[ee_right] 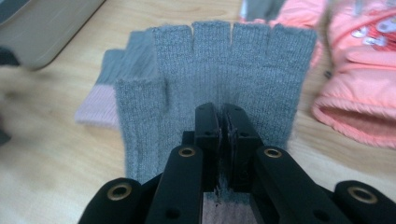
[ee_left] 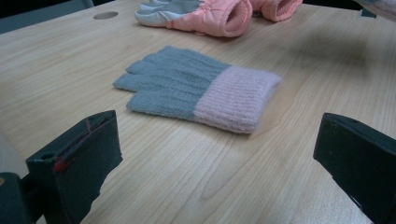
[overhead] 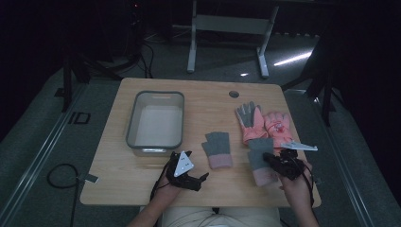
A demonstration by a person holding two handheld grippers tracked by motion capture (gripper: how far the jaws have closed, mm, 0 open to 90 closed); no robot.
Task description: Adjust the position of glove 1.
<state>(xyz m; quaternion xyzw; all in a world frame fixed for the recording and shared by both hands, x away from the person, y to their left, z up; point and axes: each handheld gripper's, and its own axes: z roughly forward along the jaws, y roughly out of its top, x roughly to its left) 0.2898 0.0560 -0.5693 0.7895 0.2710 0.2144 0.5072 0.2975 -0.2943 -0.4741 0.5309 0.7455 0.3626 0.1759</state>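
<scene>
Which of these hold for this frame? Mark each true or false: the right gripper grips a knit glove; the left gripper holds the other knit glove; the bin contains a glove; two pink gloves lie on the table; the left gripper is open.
1. The right gripper is shut on a grey knit glove. True.
2. The left gripper holds the other knit glove. False: that glove lies flat on the table, clear of the jaws.
3. The bin contains a glove. False: nothing lies inside it.
4. Two pink gloves lie on the table. True.
5. The left gripper is open. True.
</scene>
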